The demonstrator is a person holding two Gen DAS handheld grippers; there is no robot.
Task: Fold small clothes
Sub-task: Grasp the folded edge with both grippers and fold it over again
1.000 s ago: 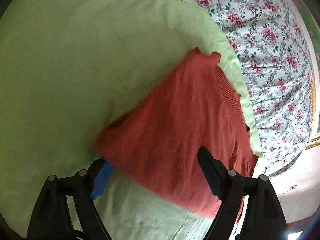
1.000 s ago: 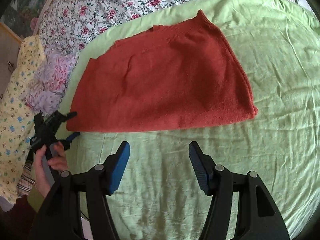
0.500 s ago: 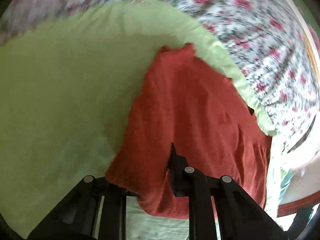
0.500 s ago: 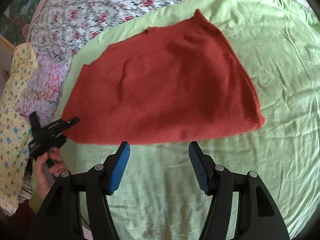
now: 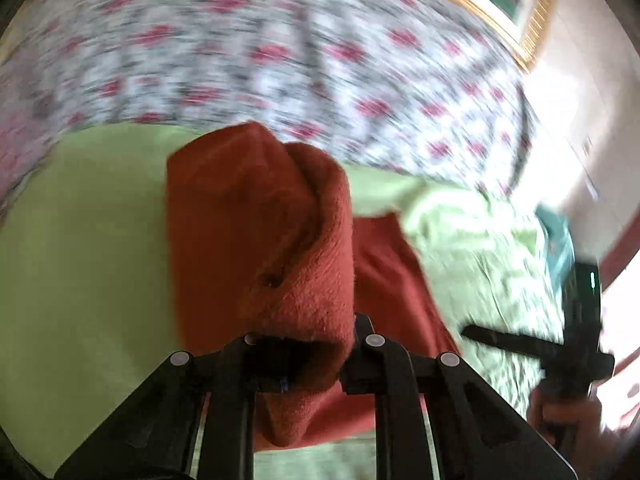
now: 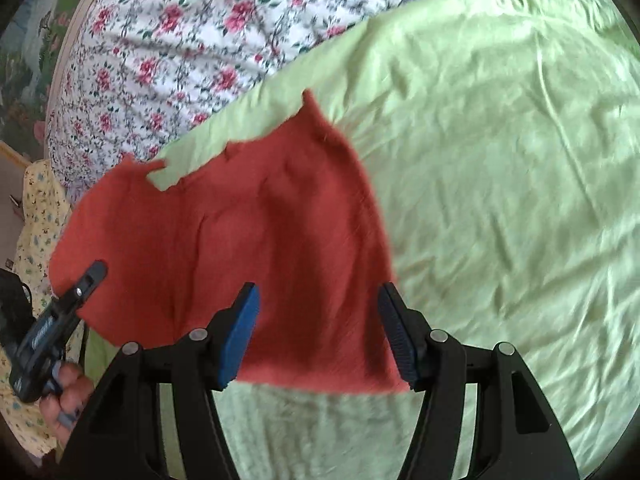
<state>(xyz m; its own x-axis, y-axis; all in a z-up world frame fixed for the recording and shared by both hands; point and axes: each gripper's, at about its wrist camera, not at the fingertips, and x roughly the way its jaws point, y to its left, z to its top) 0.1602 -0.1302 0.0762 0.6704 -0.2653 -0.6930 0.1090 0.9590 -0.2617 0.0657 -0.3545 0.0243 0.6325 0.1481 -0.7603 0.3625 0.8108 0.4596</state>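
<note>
Just one red garment point(image 6: 256, 240), left gripper point(image 5: 304, 364) jaws clamping it, right gripper point(image 6: 318, 336) jaws apart.

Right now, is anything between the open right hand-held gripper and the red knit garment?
Nothing visible. The right hand-held gripper is open with the rust-red knit garment directly between its fingers; only the light green bedsheet lies underneath.

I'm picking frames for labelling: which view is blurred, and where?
Left wrist view: floral bedspread smeared by motion, red garment near the left claw sharper. Right wrist view: mostly crisp, garment edges slightly soft, right claw sharp.
</note>
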